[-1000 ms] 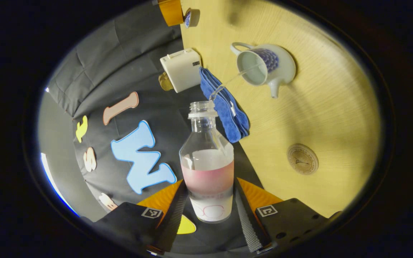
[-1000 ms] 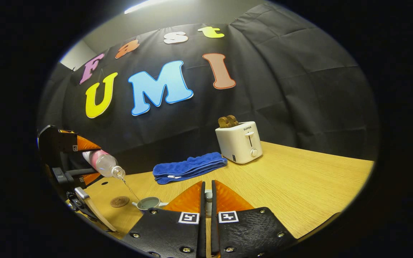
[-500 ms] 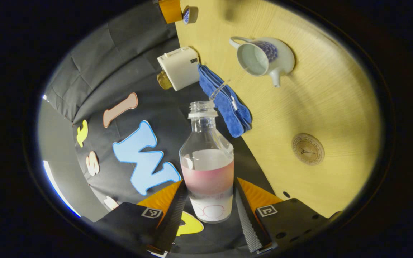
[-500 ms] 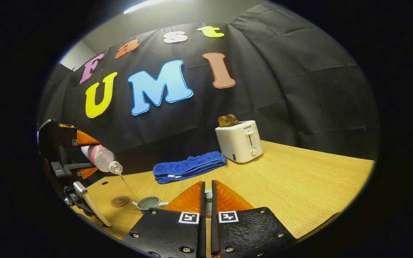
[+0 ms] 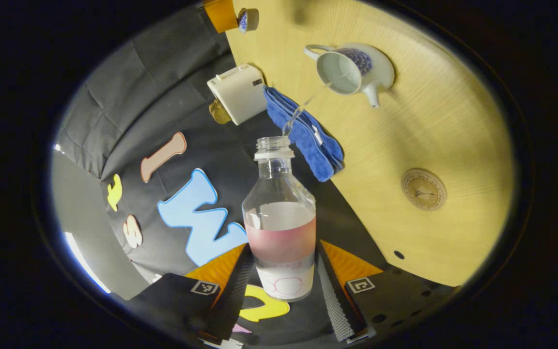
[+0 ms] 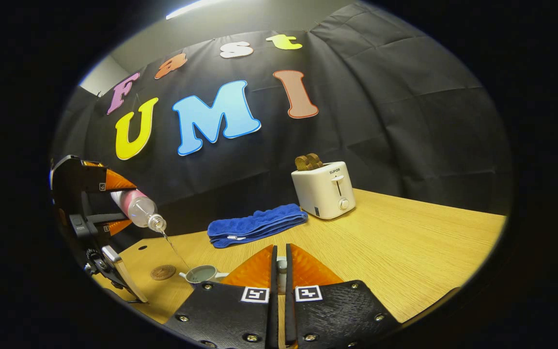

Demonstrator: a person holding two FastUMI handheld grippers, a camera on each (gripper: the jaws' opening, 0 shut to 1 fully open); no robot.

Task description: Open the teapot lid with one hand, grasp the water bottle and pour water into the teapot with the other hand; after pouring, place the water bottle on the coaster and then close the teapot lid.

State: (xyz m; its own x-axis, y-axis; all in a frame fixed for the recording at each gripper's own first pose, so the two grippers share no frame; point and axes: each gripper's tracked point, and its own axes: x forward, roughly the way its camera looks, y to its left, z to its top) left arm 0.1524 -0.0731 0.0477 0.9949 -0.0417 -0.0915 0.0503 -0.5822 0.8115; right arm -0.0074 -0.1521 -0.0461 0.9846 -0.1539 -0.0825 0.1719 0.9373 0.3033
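My left gripper is shut on a clear water bottle with a pink band, tipped mouth-first toward the table. A thin stream of water runs from its mouth into the open white-and-blue teapot. The round brown coaster lies apart from the teapot on the wooden table. In the right gripper view, my right gripper is shut on the small teapot lid, held above the table. There the left gripper tilts the bottle over the teapot, near the coaster.
A folded blue towel lies behind the teapot, and a white toaster with bread in it stands farther right by the black cloth wall. The table has a small hole near its left edge.
The stream broke off short of the teapot half a second ago and now reaches into it again. The left gripper with the bottle shifted slightly; the right gripper stayed still.
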